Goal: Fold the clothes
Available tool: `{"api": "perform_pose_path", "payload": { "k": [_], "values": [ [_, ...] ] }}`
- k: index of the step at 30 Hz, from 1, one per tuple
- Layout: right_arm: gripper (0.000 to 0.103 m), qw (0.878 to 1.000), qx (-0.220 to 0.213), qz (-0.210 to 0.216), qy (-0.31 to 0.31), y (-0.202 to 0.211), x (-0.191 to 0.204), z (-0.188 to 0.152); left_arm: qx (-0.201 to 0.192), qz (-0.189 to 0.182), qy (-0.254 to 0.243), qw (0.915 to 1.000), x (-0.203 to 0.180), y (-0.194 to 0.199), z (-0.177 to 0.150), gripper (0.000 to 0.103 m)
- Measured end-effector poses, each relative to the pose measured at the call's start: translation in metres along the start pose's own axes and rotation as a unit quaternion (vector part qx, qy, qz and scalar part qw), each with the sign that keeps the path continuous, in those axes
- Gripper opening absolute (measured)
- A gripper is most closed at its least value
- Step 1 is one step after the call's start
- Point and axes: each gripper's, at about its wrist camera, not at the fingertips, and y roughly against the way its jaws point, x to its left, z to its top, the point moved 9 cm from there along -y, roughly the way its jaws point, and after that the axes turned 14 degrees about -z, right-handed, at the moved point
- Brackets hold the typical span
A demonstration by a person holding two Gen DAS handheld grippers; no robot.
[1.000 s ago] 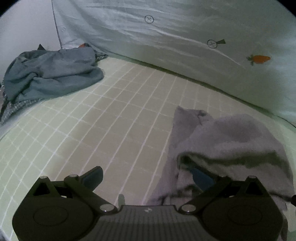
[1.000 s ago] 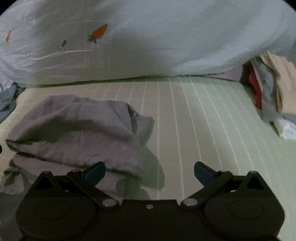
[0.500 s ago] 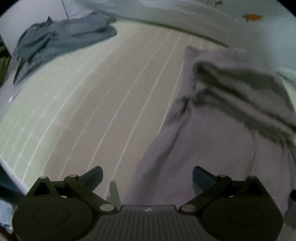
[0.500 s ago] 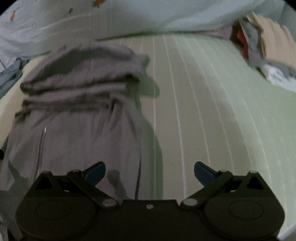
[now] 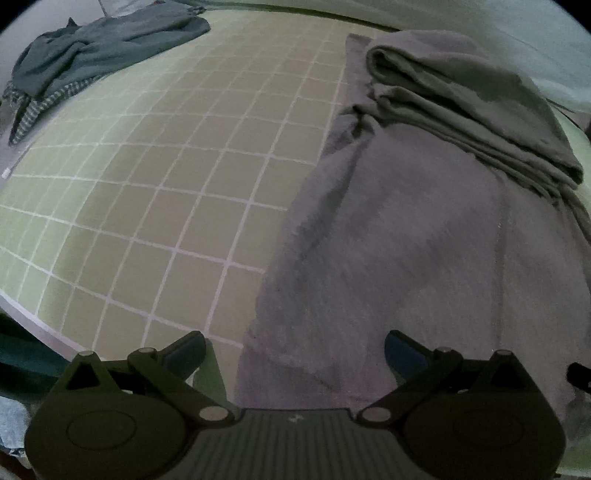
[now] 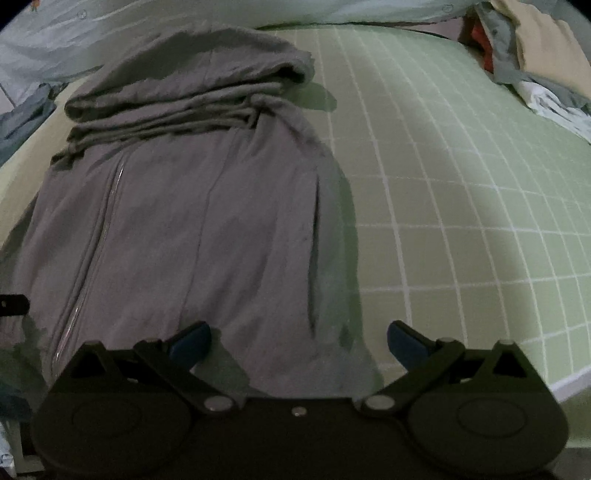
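A grey zip-up garment (image 6: 192, 206) lies lengthwise on the green checked bed sheet (image 6: 461, 206). Its far part is folded back into a thick layered roll (image 6: 192, 88). It also shows in the left wrist view (image 5: 424, 240), with the roll at the far right (image 5: 461, 96). My left gripper (image 5: 295, 350) is open and empty above the garment's near left edge. My right gripper (image 6: 299, 343) is open and empty above the garment's near right edge. A zipper line (image 6: 88, 251) runs down the garment.
A crumpled blue-grey garment (image 5: 96, 51) lies at the far left of the bed. A pile of mixed clothes (image 6: 535, 62) sits at the far right. A pale quilt (image 6: 110, 33) runs along the back. The bed's near edge (image 5: 33, 314) is close to me.
Both grippers have pulled back toward the near edge of the bed and tilted down. More of the garment's flat near part now shows. Both stay open and empty.
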Motion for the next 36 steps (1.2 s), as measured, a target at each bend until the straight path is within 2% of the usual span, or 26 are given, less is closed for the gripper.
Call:
{"api": "perform_pose_path", "payload": {
  "k": [3,4,5,7,8,9,10,11,12,14,16,20,23,25,26,27,28,29,30,31,33,36],
  "values": [
    [0.102,1.0,0.009,0.002,-0.007,0.005,0.001,-0.006,0.011,-0.014,-0.01,0.9998,-0.004,0.002,-0.008,0.1],
    [0.098,1.0,0.012,0.003,-0.012,0.006,0.002,-0.008,0.015,-0.016,-0.021,0.9995,-0.006,0.003,-0.011,0.099],
    [0.093,1.0,0.012,0.004,-0.015,0.008,0.002,-0.007,0.014,-0.02,-0.029,0.9993,-0.009,0.005,-0.013,0.095],
    [0.086,1.0,0.013,0.006,-0.015,0.011,0.004,-0.006,0.009,-0.029,-0.044,0.9986,-0.015,0.01,-0.015,0.08],
    [0.078,1.0,0.013,0.008,-0.012,0.013,0.006,-0.006,0.005,-0.037,-0.045,0.9983,-0.018,0.012,-0.015,0.062],
    [0.073,1.0,0.011,0.021,-0.006,0.015,0.01,-0.003,0.001,-0.047,-0.044,0.9979,-0.02,0.013,-0.013,0.038],
    [0.055,0.999,0.009,0.035,0.0,0.017,0.013,-0.001,-0.003,-0.056,-0.043,0.9975,-0.023,0.015,-0.012,0.029],
    [0.026,0.999,0.006,0.049,0.007,0.02,0.016,0.001,-0.004,-0.074,-0.033,0.9967,-0.025,0.015,-0.01,0.017],
    [0.019,0.998,0.004,0.062,0.013,0.022,0.02,0.004,-0.01,-0.082,-0.025,0.9963,-0.026,0.016,-0.008,0.016],
    [0.016,0.995,-0.005,0.094,0.016,0.029,0.022,0.015,-0.025,-0.088,-0.014,0.9957,-0.029,0.026,0.003,0.015],
    [0.015,0.992,-0.029,0.12,0.012,0.041,0.02,0.036,-0.051,-0.11,0.009,0.9926,-0.032,0.039,0.023,0.014],
    [0.014,0.986,-0.078,0.149,-0.017,0.065,0.007,0.087,-0.121,-0.155,0.043,0.9795,-0.042,0.065,0.082,0.013],
    [0.014,0.98,-0.11,0.159,-0.056,0.067,-0.005,0.134,-0.169,-0.176,0.039,0.9689,-0.055,0.075,0.131,0.014],
    [0.014,0.977,-0.135,0.145,-0.08,0.062,-0.012,0.168,-0.188,-0.18,0.039,0.9647,-0.062,0.07,0.16,0.016],
    [0.018,0.975,-0.145,0.136,-0.095,0.055,-0.016,0.181,-0.193,-0.182,0.042,0.9633,-0.066,0.063,0.174,0.019],
    [0.021,0.974,-0.155,0.126,-0.111,0.049,-0.02,0.194,-0.192,-0.182,0.049,0.9631,-0.066,0.053,0.184,0.022],
    [0.033,0.974,-0.16,0.105,-0.122,0.037,-0.025,0.204,-0.181,-0.18,0.061,0.9648,-0.066,0.039,0.192,0.024],
    [0.048,0.976,-0.157,0.085,-0.122,0.023,-0.025,0.21,-0.159,-0.176,0.079,0.9682,-0.065,0.024,0.195,0.03],
    [0.051,0.982,-0.138,0.061,-0.117,0.004,-0.024,0.212,-0.137,-0.173,0.094,0.9708,-0.064,0.013,0.195,0.035],
    [0.05,0.985,-0.115,0.054,-0.114,-0.01,-0.022,0.211,-0.125,-0.171,0.104,0.9717,-0.063,0.006,0.193,0.038],
    [0.049,0.985,-0.084,0.074,-0.13,-0.019,-0.022,0.202,-0.121,-0.175,0.111,0.9709,-0.064,0.004,0.184,0.051],
    [0.063,0.976,-0.068,0.116,-0.172,-0.017,-0.023,0.186,-0.116,-0.189,0.137,0.9654,-0.06,0.001,0.164,0.054]
  ]
}}
